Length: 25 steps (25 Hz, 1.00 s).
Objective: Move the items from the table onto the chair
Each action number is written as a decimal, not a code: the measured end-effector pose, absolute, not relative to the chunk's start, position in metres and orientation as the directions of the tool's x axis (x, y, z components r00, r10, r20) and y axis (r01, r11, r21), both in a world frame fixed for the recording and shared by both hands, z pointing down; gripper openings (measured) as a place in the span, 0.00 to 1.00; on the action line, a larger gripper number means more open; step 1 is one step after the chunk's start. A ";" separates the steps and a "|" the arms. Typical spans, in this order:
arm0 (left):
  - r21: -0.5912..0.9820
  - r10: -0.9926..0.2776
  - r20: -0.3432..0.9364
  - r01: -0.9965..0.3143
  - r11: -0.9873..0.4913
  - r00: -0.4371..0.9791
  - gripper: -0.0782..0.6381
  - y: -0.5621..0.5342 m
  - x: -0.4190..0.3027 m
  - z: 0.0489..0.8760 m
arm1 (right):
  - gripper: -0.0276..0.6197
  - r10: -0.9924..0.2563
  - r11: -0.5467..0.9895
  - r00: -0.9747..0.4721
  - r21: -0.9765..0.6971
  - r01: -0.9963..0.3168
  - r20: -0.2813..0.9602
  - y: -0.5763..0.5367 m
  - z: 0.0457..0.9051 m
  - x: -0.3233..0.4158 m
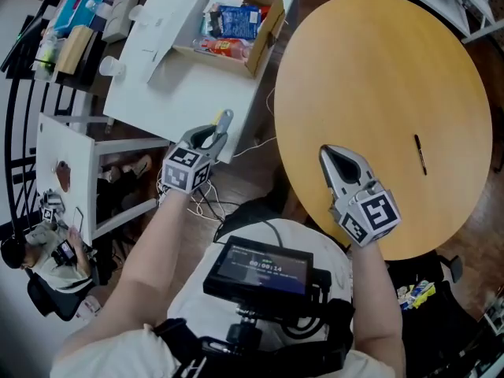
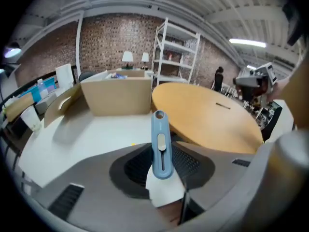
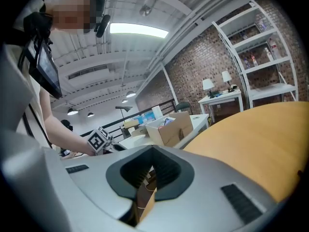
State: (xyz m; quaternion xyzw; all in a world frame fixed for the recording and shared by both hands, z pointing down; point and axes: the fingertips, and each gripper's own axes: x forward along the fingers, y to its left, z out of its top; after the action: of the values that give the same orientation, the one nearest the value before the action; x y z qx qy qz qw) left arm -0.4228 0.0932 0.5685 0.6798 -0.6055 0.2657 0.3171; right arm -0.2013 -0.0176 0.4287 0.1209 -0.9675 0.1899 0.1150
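**A:** Where's the item?

**B:** The blue cutter (image 2: 161, 146) is in the left gripper (image 1: 214, 138), pinched btwn the pads at its lower half. It stands upright, w/ the holed end sticking out past the jaw tips and the slider facing the cam.

**A:** Def a cutter?

**B:** Prob a box cutter: slim blue body w/ a slider. No blade shows, so I can't swear to it.

**A:** And where's it sitting?

**B:** In the air, off any surface. It's at the near corner of the white counter (image 1: 189, 85), just beside the round wooden counter (image 1: 378, 69).

**A:** Other hand?

**B:** The right gripper (image 1: 335, 157) has its jaws pressed together w/ nothing btwn them. It hangs over the near-left edge of the round wooden counter.

**A:** Anything else on the round one?

**B:** A black pen (image 1: 420, 154) lies flat toward the right side, well apart from both grippers. The rest of the top is bare wood.

**A:** And the white counter?

**B:** There's an open cardboard box (image 1: 264, 42) at the far end w/ packets (image 1: 236, 20) inside.

**A:** Bkgd?

**B:** The left gripper view shows a brick wall (image 2: 106, 37) and a white rack (image 2: 176, 52) behind the counters.
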 end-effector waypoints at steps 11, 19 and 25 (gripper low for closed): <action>-0.015 -0.274 0.962 -1.000 -0.016 -0.010 0.30 0.114 -0.454 0.635 | 0.05 -0.231 0.884 -0.931 -0.338 -0.322 0.283 -0.019 0.427 -0.181; -0.053 -0.374 0.925 -0.997 0.055 -0.070 0.31 0.114 -0.452 0.610 | 0.05 -0.306 0.860 -0.915 -0.336 -0.384 0.262 -0.027 0.424 -0.144; -0.086 -0.420 0.900 -0.993 0.084 -0.114 0.31 0.107 -0.457 0.601 | 0.05 -0.335 0.853 -0.910 -0.332 -0.404 0.245 -0.027 0.419 -0.113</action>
State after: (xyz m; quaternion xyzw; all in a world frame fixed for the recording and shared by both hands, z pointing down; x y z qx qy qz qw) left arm -0.4573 0.1073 0.6011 0.5541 -0.6373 0.3883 0.3688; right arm -0.1128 -0.0270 0.4188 0.1929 -0.9583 0.1911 0.0896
